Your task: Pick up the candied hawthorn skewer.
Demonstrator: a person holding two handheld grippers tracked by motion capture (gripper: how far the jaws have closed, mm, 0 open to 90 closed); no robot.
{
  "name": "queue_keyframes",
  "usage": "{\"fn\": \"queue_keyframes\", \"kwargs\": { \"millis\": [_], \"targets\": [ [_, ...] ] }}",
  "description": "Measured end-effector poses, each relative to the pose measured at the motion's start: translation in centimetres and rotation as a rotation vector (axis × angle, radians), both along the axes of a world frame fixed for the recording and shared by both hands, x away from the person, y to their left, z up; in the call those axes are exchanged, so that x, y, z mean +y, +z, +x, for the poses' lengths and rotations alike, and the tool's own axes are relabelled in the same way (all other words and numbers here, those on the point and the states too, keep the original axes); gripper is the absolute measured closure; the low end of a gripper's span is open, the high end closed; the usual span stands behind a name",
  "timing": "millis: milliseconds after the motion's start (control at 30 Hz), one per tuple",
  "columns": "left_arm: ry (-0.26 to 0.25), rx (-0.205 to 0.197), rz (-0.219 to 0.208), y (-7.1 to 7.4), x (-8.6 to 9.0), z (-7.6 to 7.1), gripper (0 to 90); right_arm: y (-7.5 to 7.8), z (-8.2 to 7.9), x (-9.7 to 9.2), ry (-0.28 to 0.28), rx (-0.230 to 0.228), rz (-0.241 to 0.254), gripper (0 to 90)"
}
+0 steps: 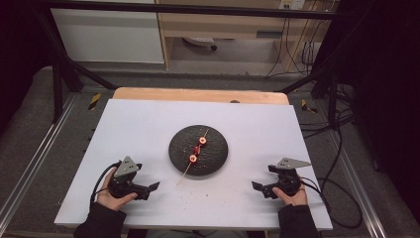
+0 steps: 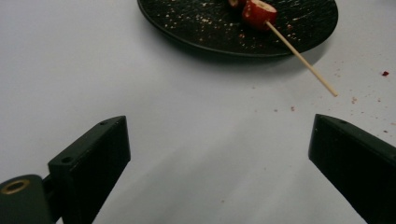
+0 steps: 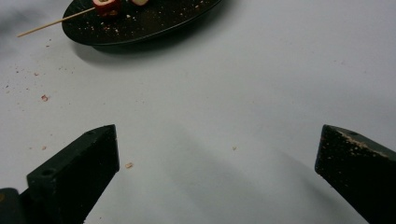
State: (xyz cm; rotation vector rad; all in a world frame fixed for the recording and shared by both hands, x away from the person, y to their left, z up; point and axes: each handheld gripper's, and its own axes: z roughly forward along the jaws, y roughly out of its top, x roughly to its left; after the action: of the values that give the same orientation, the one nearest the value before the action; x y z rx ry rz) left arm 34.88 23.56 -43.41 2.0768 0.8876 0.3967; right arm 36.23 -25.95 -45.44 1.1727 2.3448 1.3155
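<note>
Left gripper (image 1: 148, 188), black with a grey three-cornered plate on top, is resting on the white rectangular table sheet (image 1: 148, 124) at lower left, held in a hand (image 1: 111, 198). Its jaws are standing wide apart, released, with bare sheet between them in the left gripper view. It is pointing toward the middle, well apart from the plate.

Round black textured plate (image 1: 215, 144) is sitting mid-table. A thin wooden skewer (image 1: 187, 171) is lying across it diagonally, carrying three red fruit slices (image 1: 193, 158); its near tip is sticking out past the plate's rim over the sheet. Red and pale crumbs (image 3: 44, 98) are lying scattered on the sheet near the rim.

Right gripper (image 1: 261, 187), same build, is resting at lower right, jaws likewise spread and holding nothing, well apart from the plate.
</note>
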Motion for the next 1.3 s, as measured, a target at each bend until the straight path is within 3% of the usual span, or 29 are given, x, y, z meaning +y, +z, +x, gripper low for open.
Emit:
{"fn": "queue_keyframes", "kwargs": {
  "millis": [367,667,967,1100,1300],
  "targets": [
    [-0.004,0.021,0.013,1.3,-3.5,1.1,7.2,0.0,0.0,0.0,-0.001,-0.002,-0.008,0.9],
    [0.009,0.05,0.05,1.7,-7.1,2.8,15.4,0.0,0.0,0.1,-0.003,-0.002,-0.011,1.0],
    [0.031,0.095,0.076,1.6,-9.8,4.2,31.5,0.0,0.0,0.1,-0.001,-0.002,-0.013,1.1],
    [0.042,0.112,0.1,1.2,-10.9,4.6,47.0,0.1,0.0,0.1,-0.004,0.001,-0.008,1.3],
    [0.06,0.124,0.127,0.8,-11.8,4.7,60.9,0.1,0.0,0.1,-0.004,-0.003,-0.009,1.4]
  ]
}}
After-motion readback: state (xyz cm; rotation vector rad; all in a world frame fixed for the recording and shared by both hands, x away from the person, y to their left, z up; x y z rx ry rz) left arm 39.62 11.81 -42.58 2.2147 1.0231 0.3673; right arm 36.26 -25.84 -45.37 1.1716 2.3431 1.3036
